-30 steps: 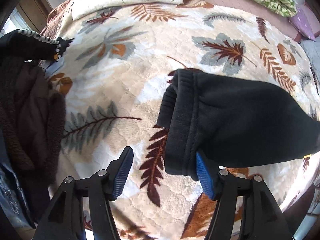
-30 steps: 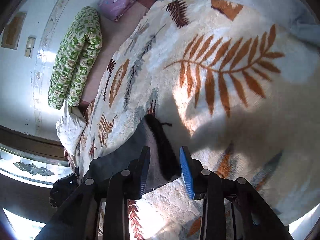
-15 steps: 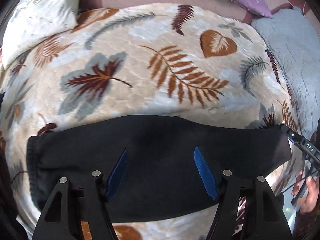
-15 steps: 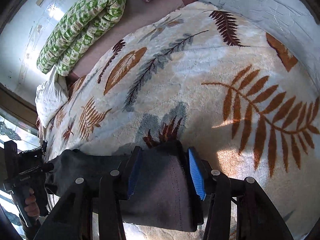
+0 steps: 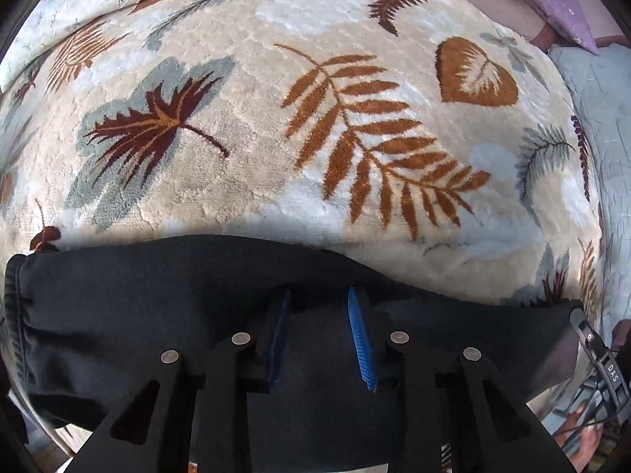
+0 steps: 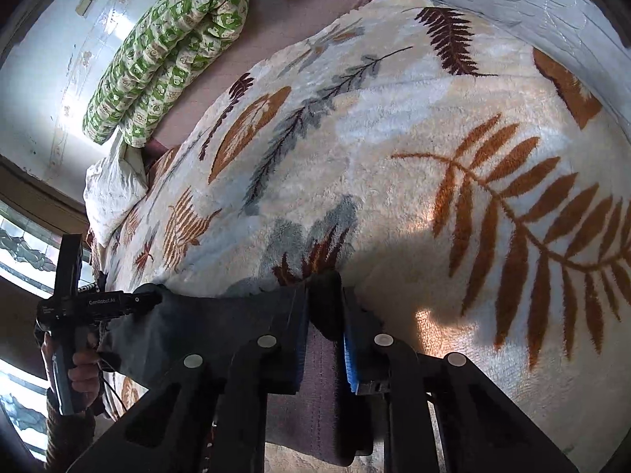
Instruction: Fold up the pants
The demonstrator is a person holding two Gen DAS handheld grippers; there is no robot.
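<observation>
The black pants (image 5: 138, 315) hang stretched across the near edge of the leaf-patterned blanket (image 5: 315, 138), waistband at the left. My left gripper (image 5: 321, 299) has closed on the pants' upper edge near the middle, with dark cloth between its blue pads. My right gripper (image 6: 324, 303) is shut on the leg end of the pants (image 6: 197, 327). The left gripper (image 6: 98, 303) also shows in the right wrist view, at the pants' far end. The right gripper (image 5: 595, 351) shows at the right edge of the left wrist view.
A green patterned rolled quilt (image 6: 169, 47) and a purple pillow (image 5: 552, 0) lie at the head of the bed. A white pillow (image 5: 71, 12) sits far left. A pale blue cover (image 5: 599, 126) lies along the right side. A window (image 6: 23, 252) is at the left.
My left gripper moved from beside the waistband to the middle of the pants and closed on the cloth. My right gripper narrowed on the leg end. The pants were pulled out straight.
</observation>
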